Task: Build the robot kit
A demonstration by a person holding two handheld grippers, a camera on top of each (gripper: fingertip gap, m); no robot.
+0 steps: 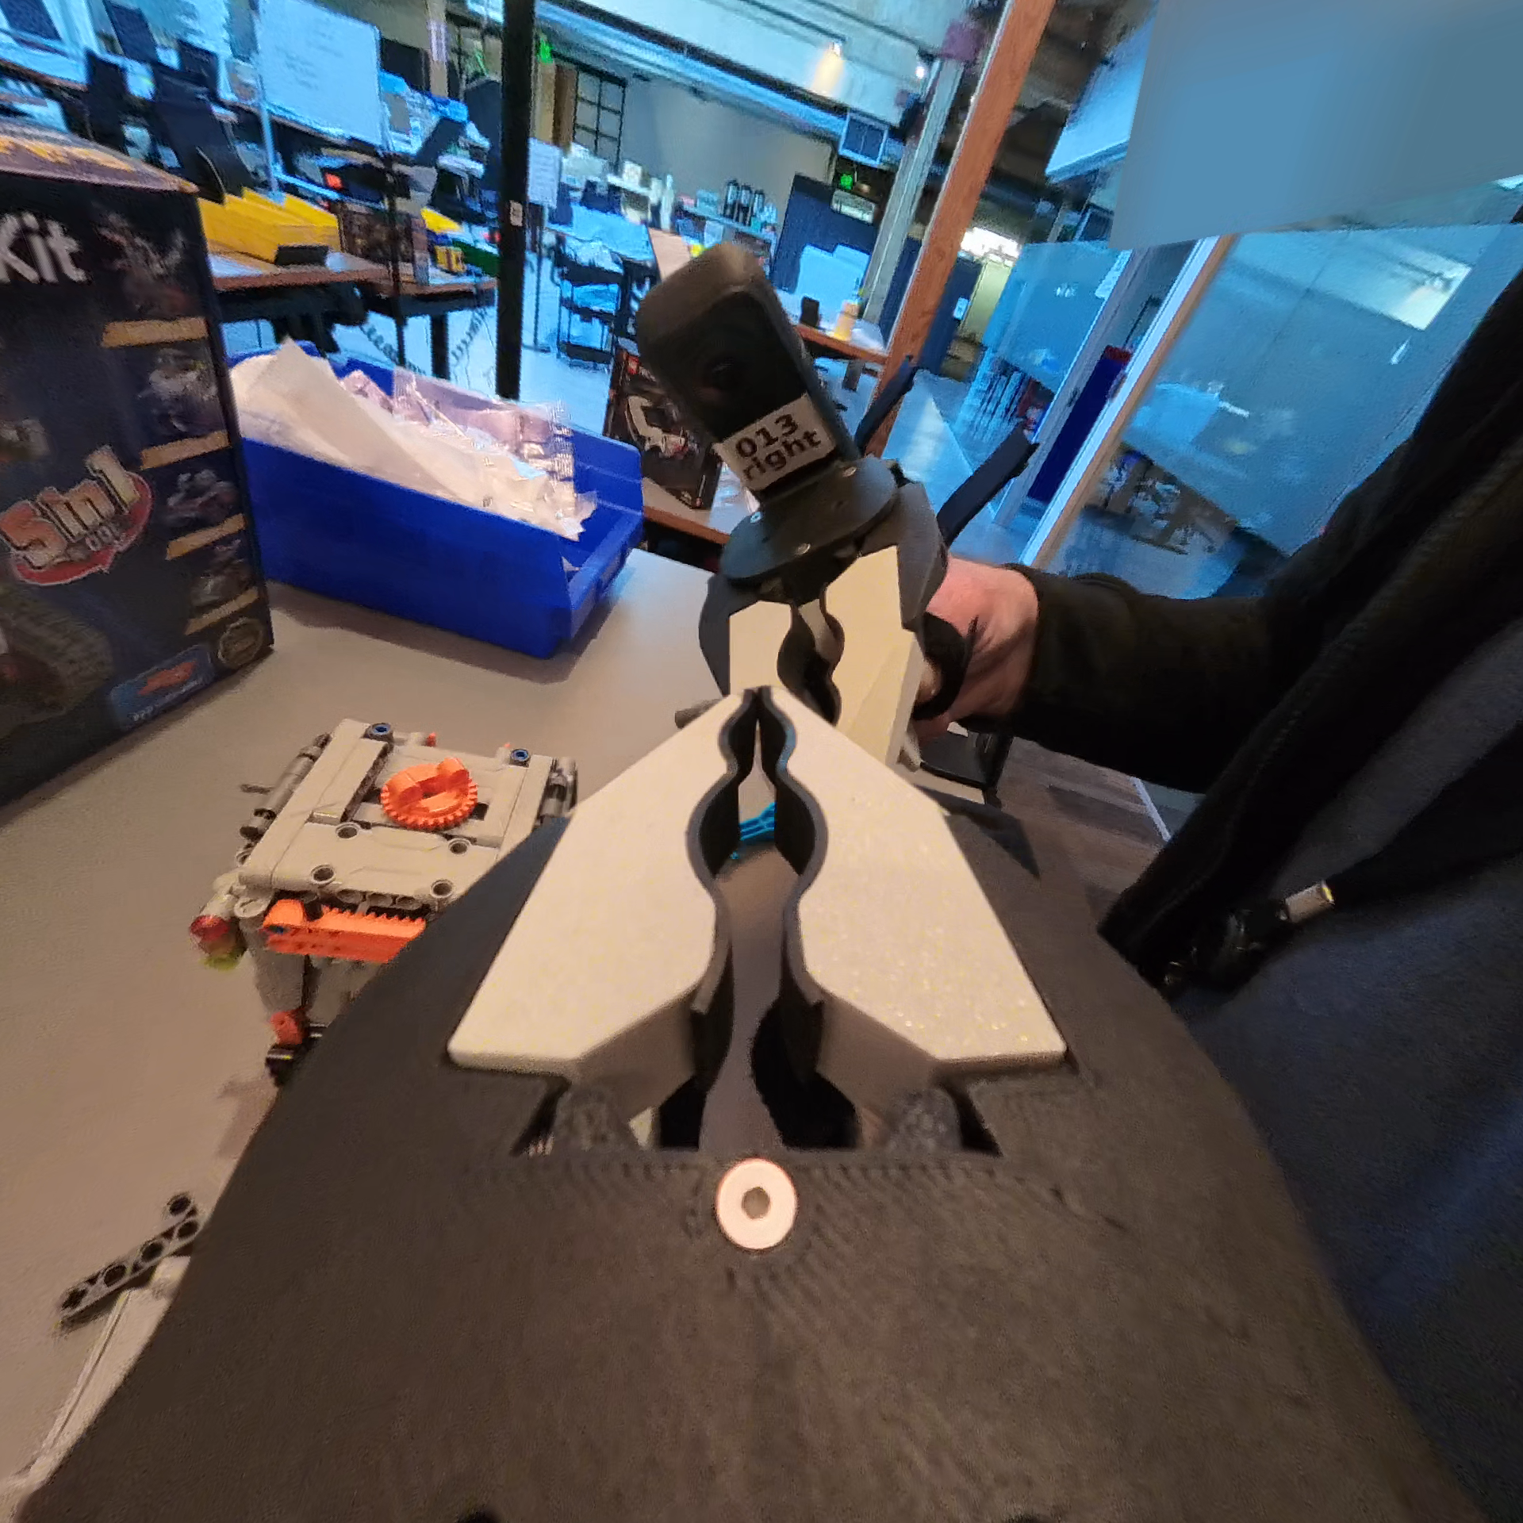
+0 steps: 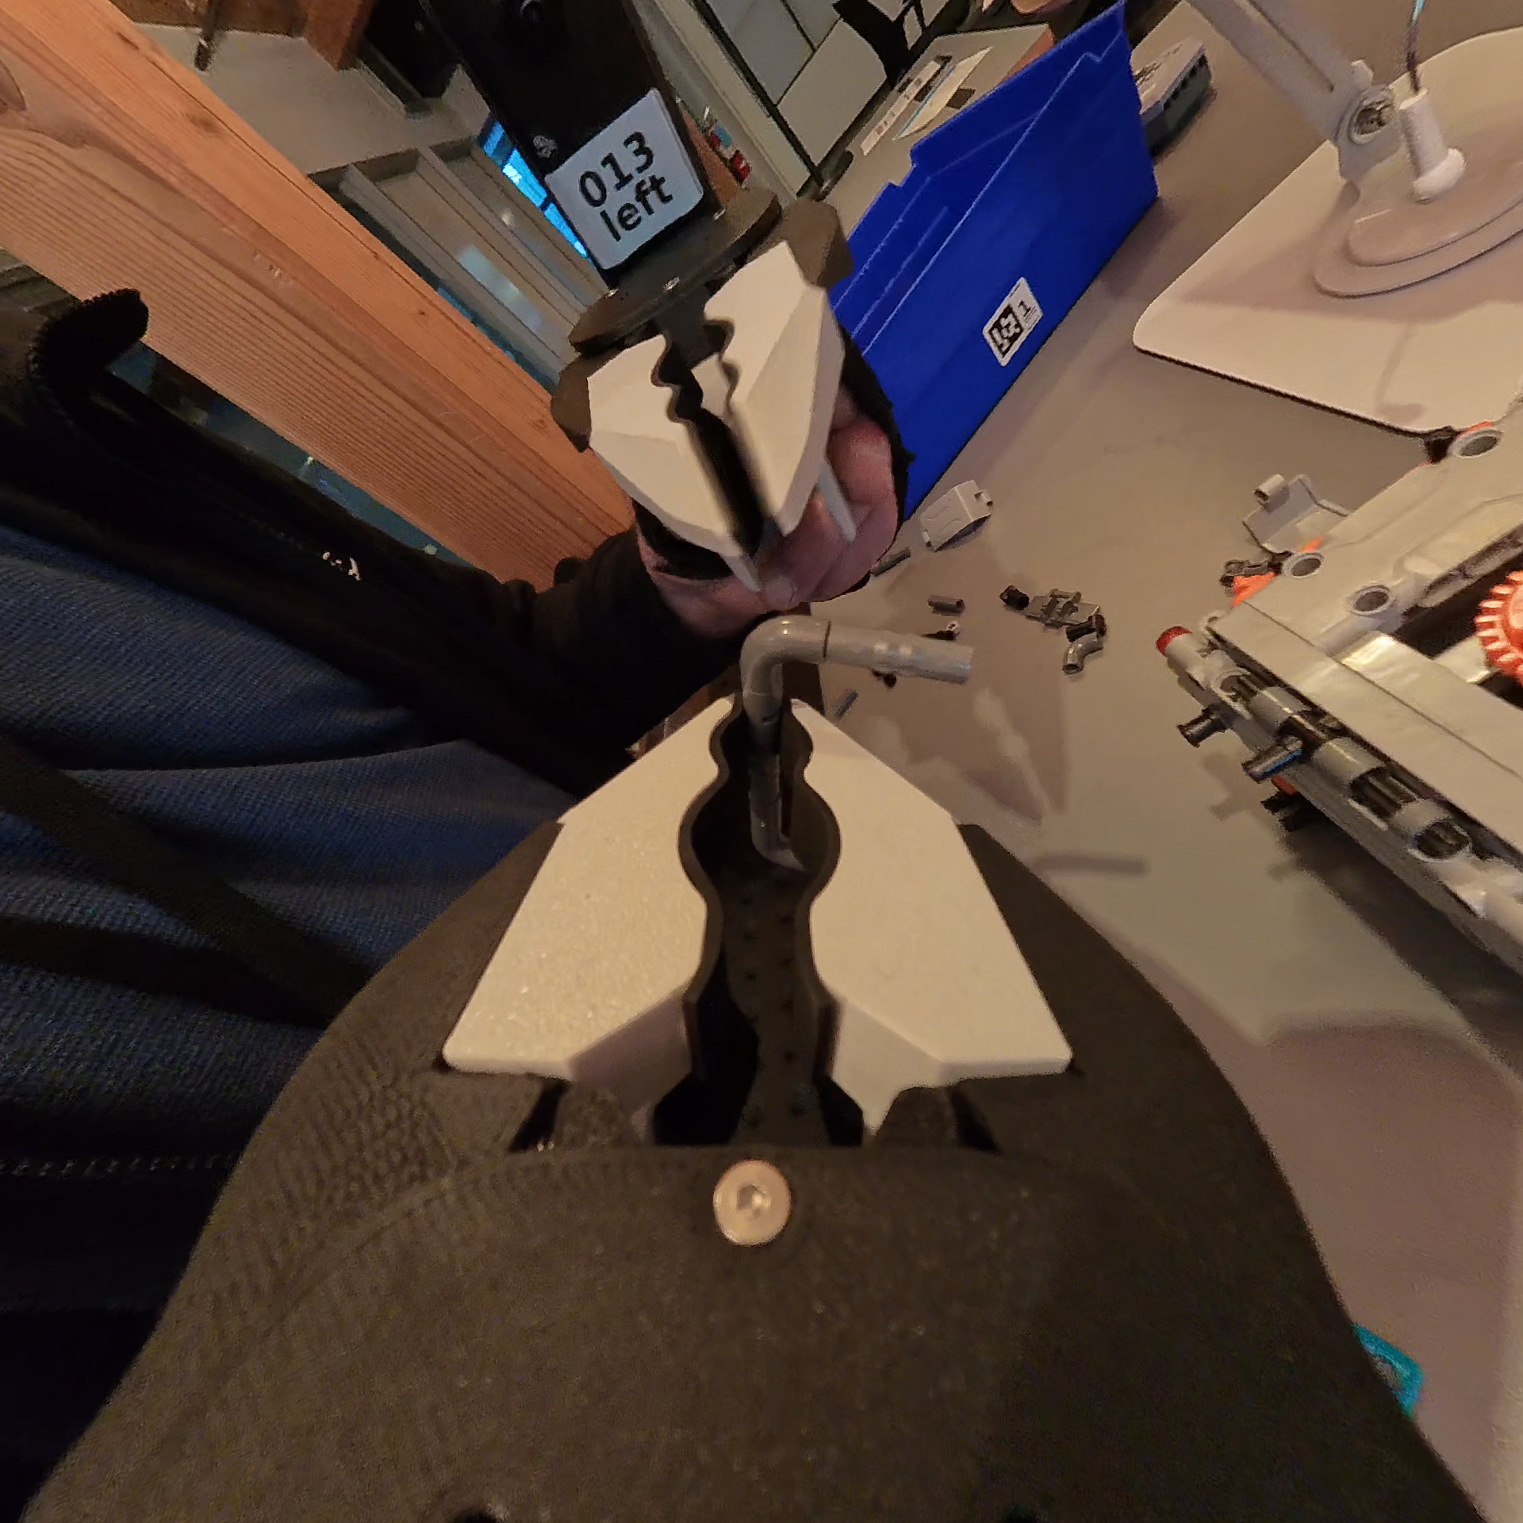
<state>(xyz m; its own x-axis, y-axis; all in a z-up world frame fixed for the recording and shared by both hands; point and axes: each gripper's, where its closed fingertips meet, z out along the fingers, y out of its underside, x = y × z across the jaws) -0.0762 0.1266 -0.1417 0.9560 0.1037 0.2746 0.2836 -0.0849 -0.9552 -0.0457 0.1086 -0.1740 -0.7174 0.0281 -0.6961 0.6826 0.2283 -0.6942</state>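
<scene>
My right gripper (image 2: 762, 725) is shut on a grey bent tube (image 2: 890, 659). One leg of the tube runs down between the pads and the other sticks out to the right above the grey table (image 2: 1112, 511). My left gripper (image 1: 758, 700) is shut, its fingertips touching with nothing visible between them. It also shows in the right wrist view (image 2: 746, 569), held in a hand just beyond the tube's bend. The right gripper (image 1: 816, 676) points down close behind my left fingertips. A grey block model (image 1: 387, 824) with an orange gear (image 1: 428, 795) stands to the left.
A blue bin (image 1: 428, 536) of plastic bags and a dark printed box (image 1: 107, 453) stand at the back left. A black holed beam (image 1: 132, 1261) lies near the front. Small loose parts (image 2: 1055, 614) and a white stand base (image 2: 1319, 313) are on the table. A person's dark sleeve (image 1: 1195, 659) is on the right. The tips of one gripper are about 5 cm away from the tips of the other.
</scene>
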